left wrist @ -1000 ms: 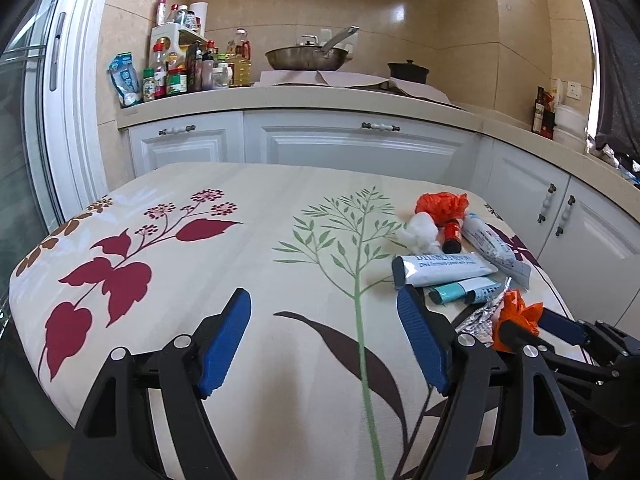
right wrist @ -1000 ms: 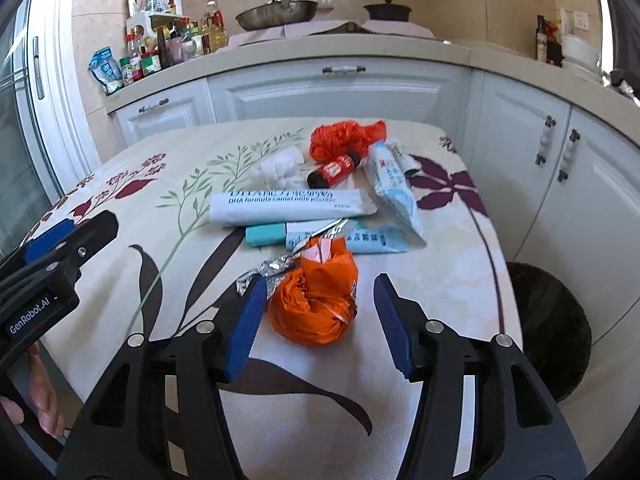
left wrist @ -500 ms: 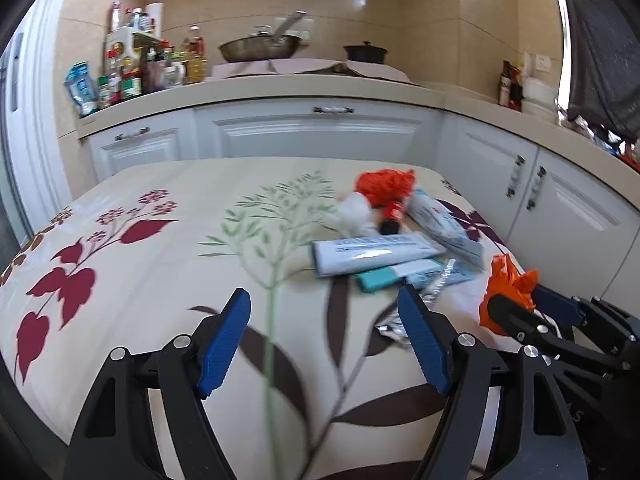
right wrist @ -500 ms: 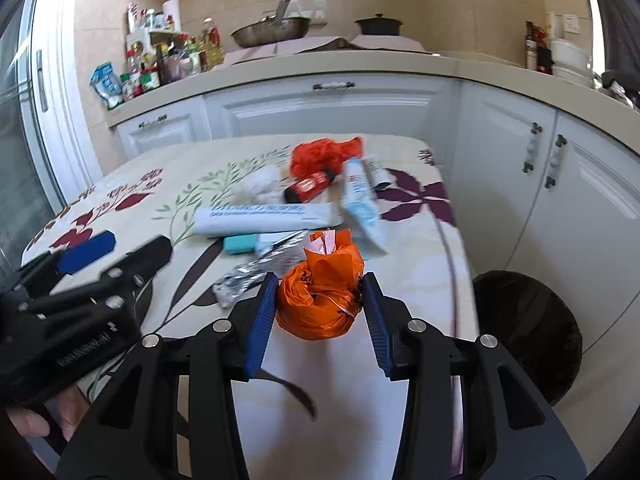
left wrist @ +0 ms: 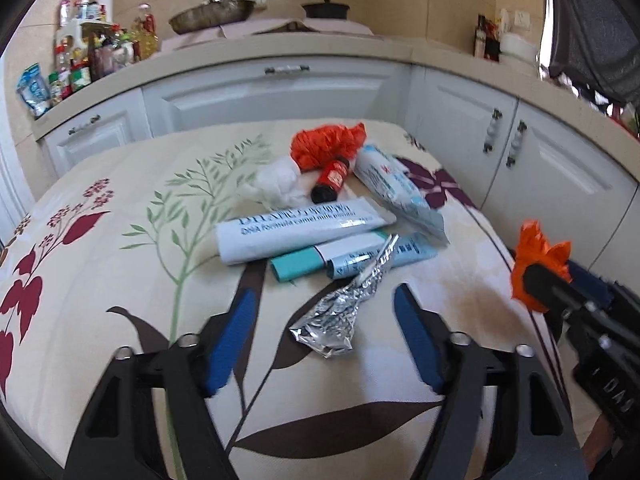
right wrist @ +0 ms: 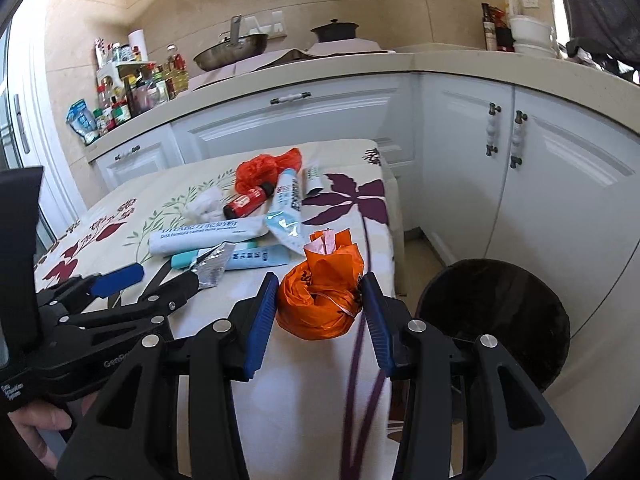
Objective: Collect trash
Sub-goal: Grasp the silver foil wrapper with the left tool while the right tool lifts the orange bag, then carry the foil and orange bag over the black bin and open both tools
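Floral tablecloth (left wrist: 100,280) under trash, beside white cabinets (right wrist: 560,184) and dark bin (right wrist: 496,316).

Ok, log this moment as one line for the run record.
right gripper: shut on orange bag | left gripper: closing around foil wrapper, not gripped | bin: open

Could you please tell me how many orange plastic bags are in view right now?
2: one orange bag gripped in the right tool, the other orange bag lying at the far end of the trash pile.
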`<state>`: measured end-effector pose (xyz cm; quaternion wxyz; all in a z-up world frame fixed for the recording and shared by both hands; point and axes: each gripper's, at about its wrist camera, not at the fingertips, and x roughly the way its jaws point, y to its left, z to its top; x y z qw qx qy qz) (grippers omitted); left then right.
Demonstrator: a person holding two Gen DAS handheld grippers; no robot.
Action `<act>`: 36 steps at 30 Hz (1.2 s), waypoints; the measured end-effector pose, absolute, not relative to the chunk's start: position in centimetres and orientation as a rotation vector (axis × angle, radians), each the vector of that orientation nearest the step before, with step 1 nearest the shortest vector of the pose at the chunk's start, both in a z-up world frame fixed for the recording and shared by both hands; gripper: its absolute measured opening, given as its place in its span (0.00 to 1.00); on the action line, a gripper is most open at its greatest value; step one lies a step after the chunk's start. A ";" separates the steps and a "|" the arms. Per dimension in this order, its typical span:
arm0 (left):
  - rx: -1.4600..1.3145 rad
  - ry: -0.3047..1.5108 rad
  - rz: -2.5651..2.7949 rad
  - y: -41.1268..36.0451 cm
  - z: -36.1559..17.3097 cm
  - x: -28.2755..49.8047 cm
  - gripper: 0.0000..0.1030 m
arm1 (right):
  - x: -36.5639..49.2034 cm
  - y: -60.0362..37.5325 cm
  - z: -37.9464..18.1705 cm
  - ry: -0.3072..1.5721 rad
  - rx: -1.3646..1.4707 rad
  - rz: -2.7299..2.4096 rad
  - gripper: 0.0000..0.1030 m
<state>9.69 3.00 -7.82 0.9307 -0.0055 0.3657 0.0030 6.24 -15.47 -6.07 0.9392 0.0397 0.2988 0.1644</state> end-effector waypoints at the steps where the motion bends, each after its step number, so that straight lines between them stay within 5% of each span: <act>1: -0.005 0.764 0.000 2.9 -8.0 9.8 0.58 | 6.3 -15.6 -6.0 0.609 0.083 0.335 0.40; 10: 0.042 0.794 -0.043 1.9 -8.8 9.5 0.22 | 6.1 -16.1 -5.9 0.600 0.087 0.329 0.41; 36: -0.002 0.544 -0.134 -2.1 -2.8 7.2 0.18 | 3.9 -21.8 -2.8 0.447 -0.011 0.146 0.40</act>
